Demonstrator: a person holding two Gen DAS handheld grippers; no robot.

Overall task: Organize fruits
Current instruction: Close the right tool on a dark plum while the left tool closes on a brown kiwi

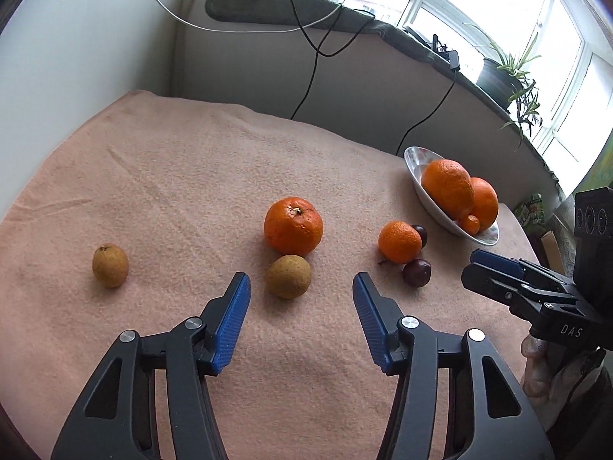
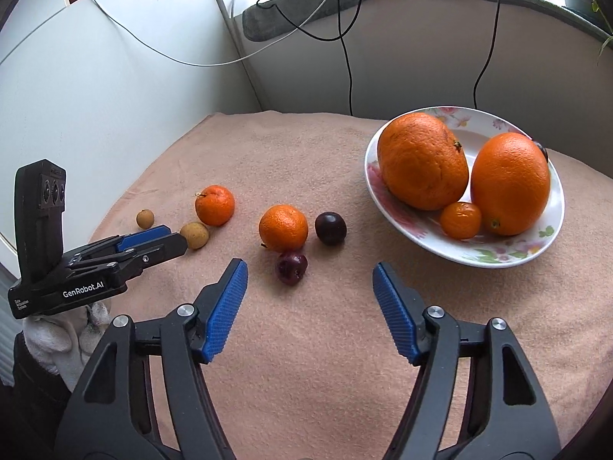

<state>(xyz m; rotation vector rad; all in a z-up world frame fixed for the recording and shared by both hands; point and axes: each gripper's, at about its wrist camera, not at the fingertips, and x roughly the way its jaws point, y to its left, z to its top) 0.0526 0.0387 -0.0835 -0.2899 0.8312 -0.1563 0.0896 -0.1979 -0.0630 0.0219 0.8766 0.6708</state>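
A peach-coloured towel (image 2: pixel 306 345) covers the table, and fruit lies scattered over it. The left gripper (image 1: pixel 301 287) hangs above the cloth with its blue pads apart and nothing between them; a brownish longan (image 1: pixel 288 276) sits just beyond the gap, touching the large mandarin (image 1: pixel 293 225) behind it. A second longan (image 1: pixel 110 265) lies well apart to the left. The right gripper (image 2: pixel 310 278) is likewise parted and empty, its fingertips flanking open cloth, with a dark cherry (image 2: pixel 291 267) just ahead of the left pad. That cherry rests close against a small mandarin (image 2: pixel 283 227), and another dark cherry (image 2: pixel 330 228) lies just beside the mandarin on its right. Further right stands a white floral plate (image 2: pixel 498 257) holding two big oranges (image 2: pixel 421 161) and a tiny mandarin (image 2: pixel 459 220) nestled in front between them. A gloved hand (image 2: pixel 61 329) grips the left tool's handle.
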